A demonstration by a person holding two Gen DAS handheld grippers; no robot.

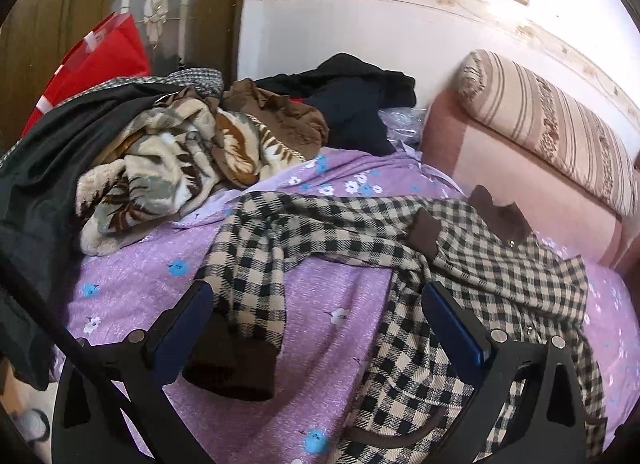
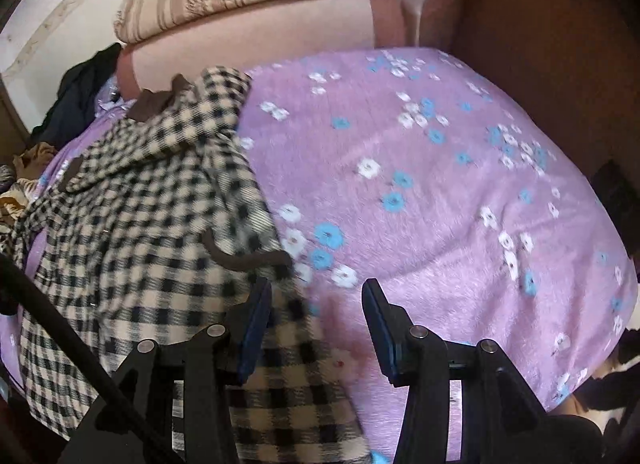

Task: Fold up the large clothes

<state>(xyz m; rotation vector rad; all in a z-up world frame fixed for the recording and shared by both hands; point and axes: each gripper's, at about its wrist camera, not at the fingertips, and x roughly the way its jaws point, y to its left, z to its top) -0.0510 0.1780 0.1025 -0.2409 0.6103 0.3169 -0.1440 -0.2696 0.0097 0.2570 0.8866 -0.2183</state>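
Note:
A black-and-cream checked coat (image 1: pixel 460 264) with brown collar and cuffs lies rumpled on the purple flowered bedspread (image 1: pixel 332 296). Its brown-cuffed sleeve (image 1: pixel 240 348) hangs down between the fingers of my left gripper (image 1: pixel 316 296), which is open and holds nothing. In the right wrist view the coat (image 2: pixel 132 224) covers the left half of the bedspread (image 2: pixel 440 204). My right gripper (image 2: pixel 316 292) is open above the coat's right hem, and checked cloth lies between and under its fingers.
A pile of other clothes and a patterned fleece blanket (image 1: pixel 160 176) lies at the back left of the bed, with dark garments (image 1: pixel 360 104) behind. A pink headboard (image 1: pixel 520 184) with a striped bolster (image 1: pixel 552 124) runs along the wall. A red bag (image 1: pixel 96 60) stands far left.

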